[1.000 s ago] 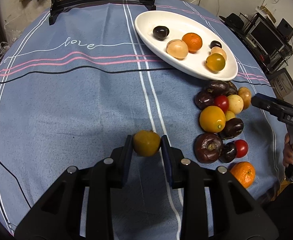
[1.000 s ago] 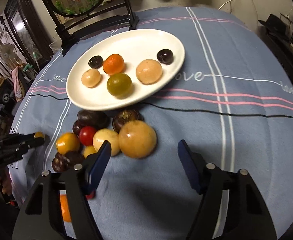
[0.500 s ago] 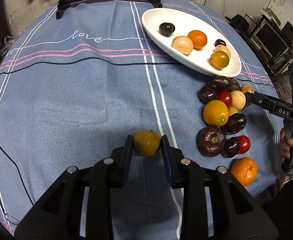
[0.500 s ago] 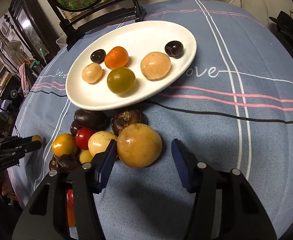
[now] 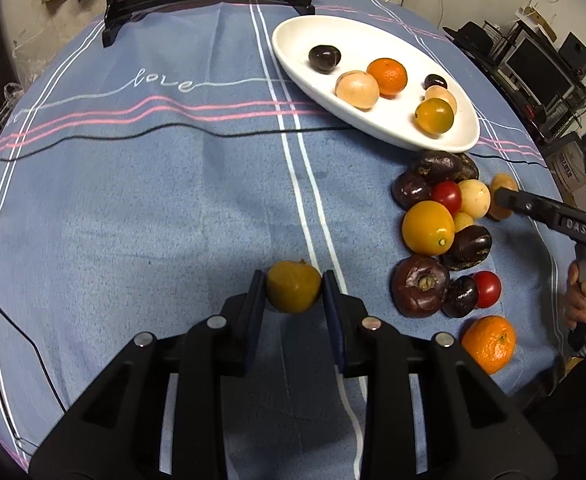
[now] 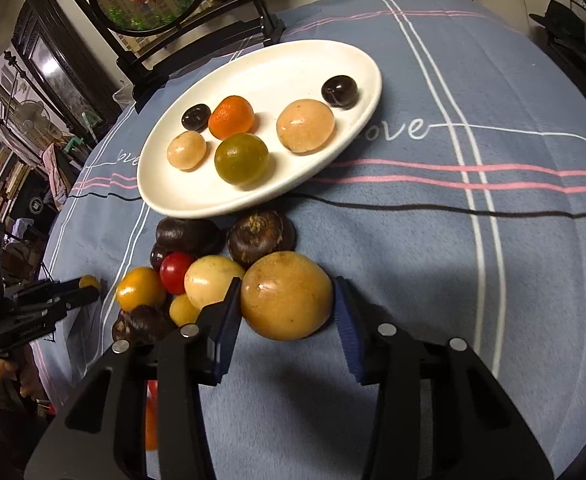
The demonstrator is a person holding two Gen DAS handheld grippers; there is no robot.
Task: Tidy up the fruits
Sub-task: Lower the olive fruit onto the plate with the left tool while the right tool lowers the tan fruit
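Now the left gripper [image 5: 294, 286] pinches a small yellow-brown fruit [image 5: 293, 292] above the blue cloth of the tabletop [image 5: 133, 208], well left of the loose fruit pile [image 5: 441, 232]; the right gripper [image 6: 287, 300] straddles a large tan fruit [image 6: 287, 300] at the near right edge of that pile, its jaws closing, the left pad touching the fruit, the right pad just beside it; beyond the pile, at its far side, sits the white oval plate [image 6: 293, 64], carrying an orange [image 6: 231, 117], a greenish fruit [image 6: 241, 159], two pale fruits and two dark ones.
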